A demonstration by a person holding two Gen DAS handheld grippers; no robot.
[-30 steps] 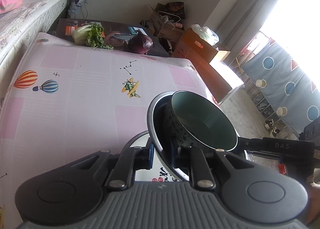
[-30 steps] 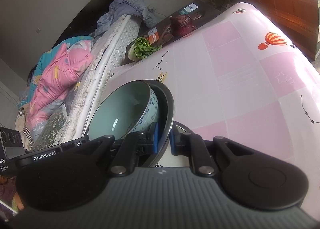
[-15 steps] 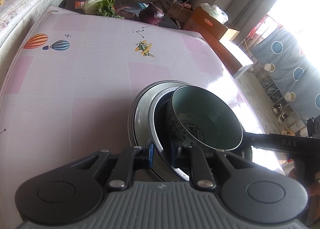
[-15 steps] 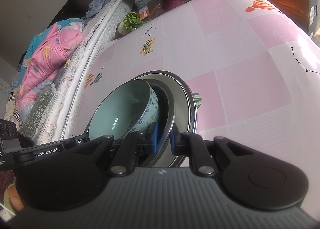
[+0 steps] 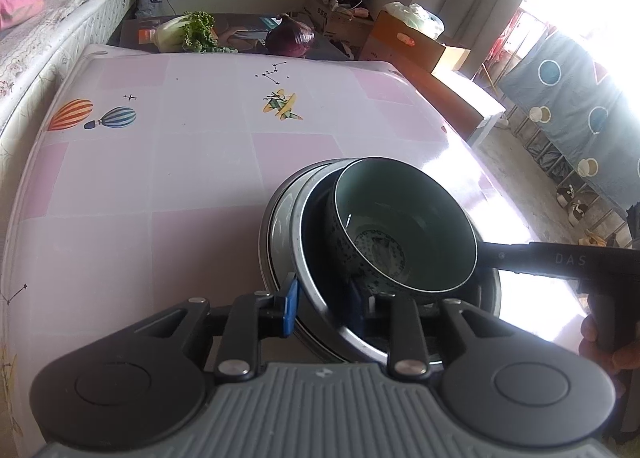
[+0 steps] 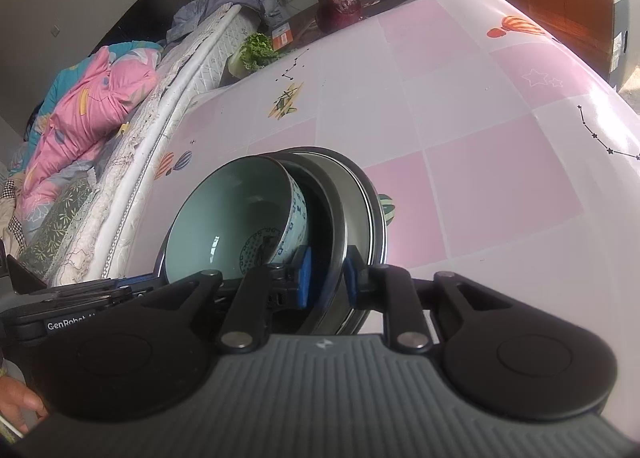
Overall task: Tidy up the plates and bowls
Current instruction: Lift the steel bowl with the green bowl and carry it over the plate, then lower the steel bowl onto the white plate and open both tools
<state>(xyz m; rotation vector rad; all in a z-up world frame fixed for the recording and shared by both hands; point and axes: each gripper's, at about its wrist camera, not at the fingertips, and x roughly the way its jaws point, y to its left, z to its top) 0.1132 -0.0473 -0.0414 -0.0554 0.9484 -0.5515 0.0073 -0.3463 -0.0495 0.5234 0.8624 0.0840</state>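
Both grippers, left [image 5: 326,300] and right [image 6: 325,278], clamp opposite rims of the steel plate [image 5: 310,286] carrying the bowl [image 5: 404,232], stacked on another plate [image 5: 274,218] near the tabletop's [image 5: 160,162] front edge. Stacking looks nearly finished; next, release gently.

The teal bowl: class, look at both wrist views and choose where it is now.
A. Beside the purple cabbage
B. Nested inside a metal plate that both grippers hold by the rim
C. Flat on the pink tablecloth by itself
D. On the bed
B: the teal bowl sits tilted inside the metal plate, whose rim lies between the jaws of the left gripper and the right gripper.
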